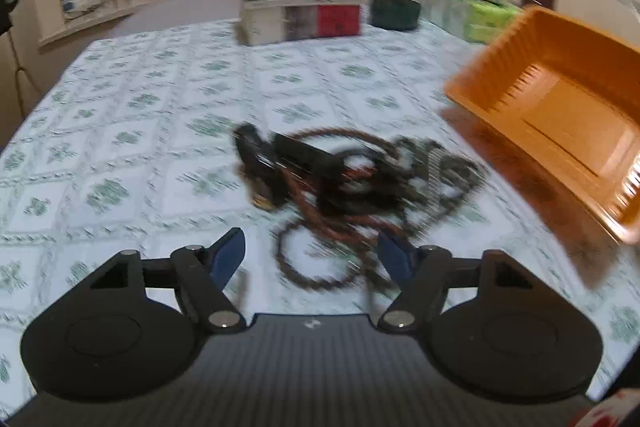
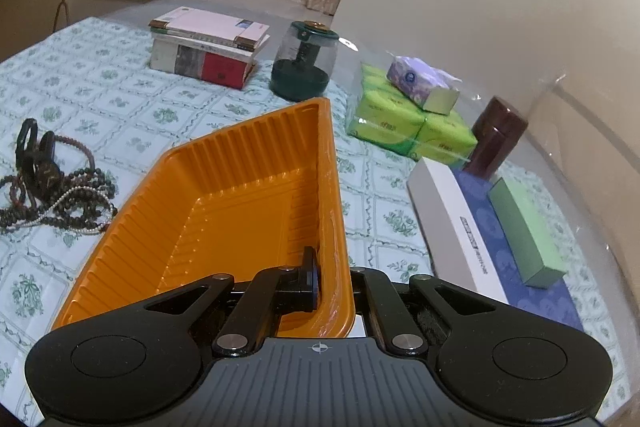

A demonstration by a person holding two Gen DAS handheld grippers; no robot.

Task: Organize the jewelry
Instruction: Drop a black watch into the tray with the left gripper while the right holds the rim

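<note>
A tangled pile of jewelry (image 1: 340, 183), with a black watch, brown cord and dark bead strands, lies on the patterned tablecloth. My left gripper (image 1: 312, 253) is open, just in front of the pile, its blue fingertips (image 1: 230, 255) to either side of a brown loop. The pile also shows in the right wrist view (image 2: 56, 187) at the far left. My right gripper (image 2: 334, 291) is shut on the rim of the empty orange tray (image 2: 224, 211) and holds it tilted above the table. The tray also shows in the left wrist view (image 1: 560, 107), to the right of the pile.
At the back stand a stack of books (image 2: 208, 51), a dark green jar with a clear dome (image 2: 304, 63), green tissue packs (image 2: 404, 123) with a purple pack on top, and a brown cylinder (image 2: 496, 135). A white box (image 2: 456, 223) and a green box (image 2: 524, 235) lie at the right.
</note>
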